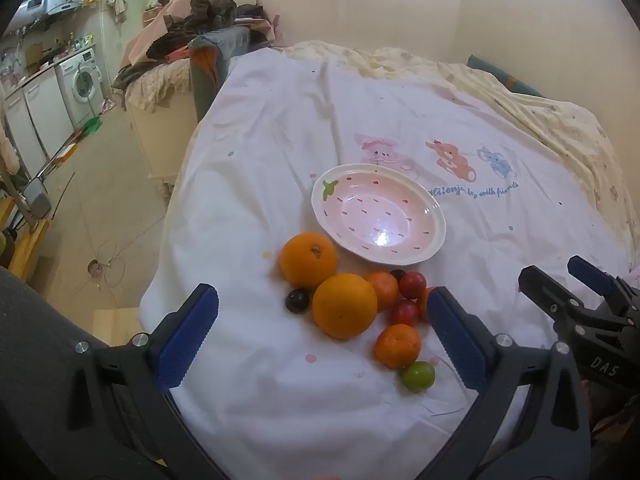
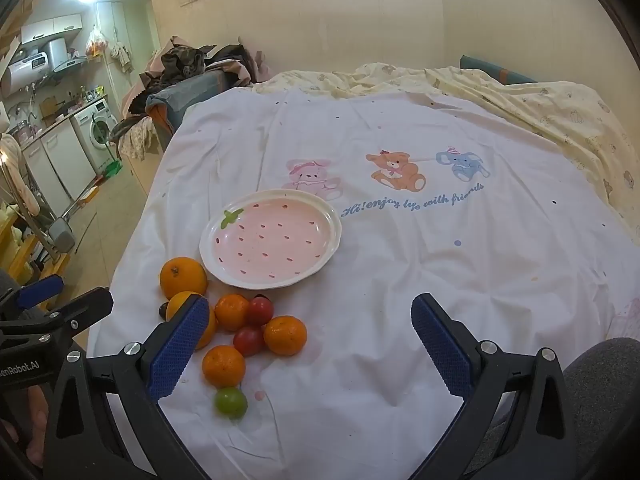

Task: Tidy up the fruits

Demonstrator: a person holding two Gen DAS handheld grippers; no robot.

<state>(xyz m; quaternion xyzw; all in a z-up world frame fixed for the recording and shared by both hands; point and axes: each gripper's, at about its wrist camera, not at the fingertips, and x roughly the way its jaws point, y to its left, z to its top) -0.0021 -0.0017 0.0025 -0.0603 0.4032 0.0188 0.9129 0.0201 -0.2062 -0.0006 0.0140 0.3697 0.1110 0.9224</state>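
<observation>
Left wrist view: left gripper (image 1: 322,322) jaws spread wide, grasping nothing, above the fruit cluster (image 1: 352,304) on the bed sheet (image 1: 260,160). The strawberry-pattern plate (image 1: 434,236) lies just beyond, bare.

Right wrist view: right gripper (image 2: 306,340) jaws released, hovering right of the fruit; a green fruit (image 2: 230,401) lies nearest.

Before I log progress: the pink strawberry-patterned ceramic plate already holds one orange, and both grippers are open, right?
Not quite. The pink strawberry-patterned ceramic plate is empty; the large oranges lie beside it on the white bedsheet, as the right wrist view shows. Left gripper and right gripper are open.
</observation>
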